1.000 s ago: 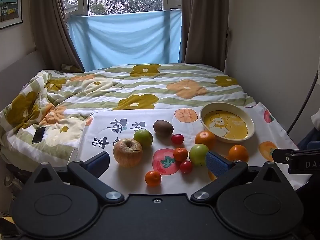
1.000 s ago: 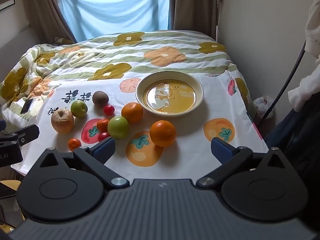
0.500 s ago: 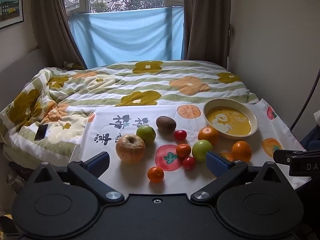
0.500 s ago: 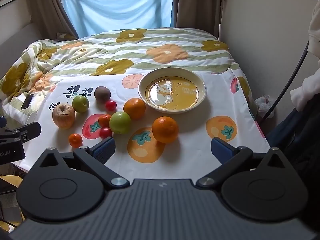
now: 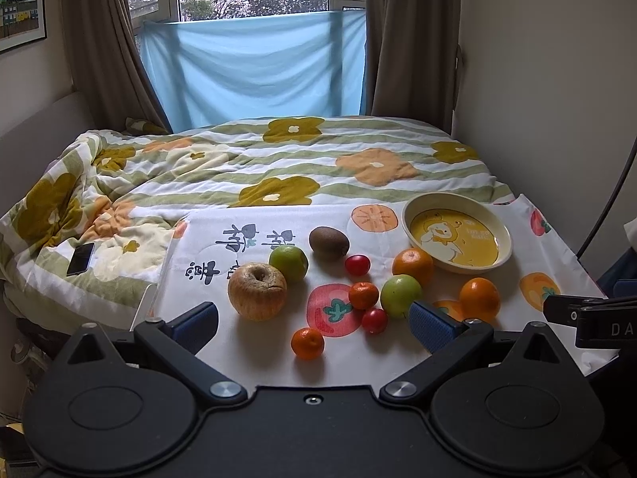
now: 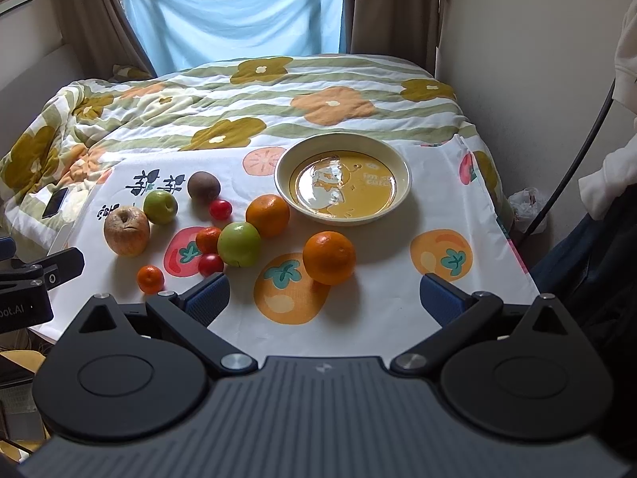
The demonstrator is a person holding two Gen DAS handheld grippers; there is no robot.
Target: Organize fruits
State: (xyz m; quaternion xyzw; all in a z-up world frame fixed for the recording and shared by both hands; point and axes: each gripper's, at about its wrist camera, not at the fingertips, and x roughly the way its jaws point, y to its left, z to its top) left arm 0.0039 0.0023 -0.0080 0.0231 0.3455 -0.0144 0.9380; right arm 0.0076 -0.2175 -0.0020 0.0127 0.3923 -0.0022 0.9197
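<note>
Several fruits lie on a printed cloth [image 5: 247, 358] on the bed: a wrinkled apple [image 5: 257, 291] [image 6: 126, 231], two green apples [image 5: 400, 295] [image 5: 288, 263], a kiwi [image 5: 329, 243], two oranges [image 6: 329, 257] [image 6: 267, 215], small tangerines [image 5: 307, 343] and cherry tomatoes [image 5: 374, 320]. An empty yellow plate [image 5: 501, 235] [image 6: 402, 171] sits at the right rear. My left gripper [image 5: 314, 322] is open and empty, in front of the fruits. My right gripper [image 6: 324, 298] is open and empty, just in front of the near orange.
A flowered quilt [image 5: 278, 167] covers the bed behind the cloth. A phone [image 5: 81, 259] lies on the quilt at the left. A wall runs along the right side. Curtains and a blue sheet hang at the window behind.
Both grippers have tilted down and moved slightly closer to the fruits. Nothing on the cloth has moved.
</note>
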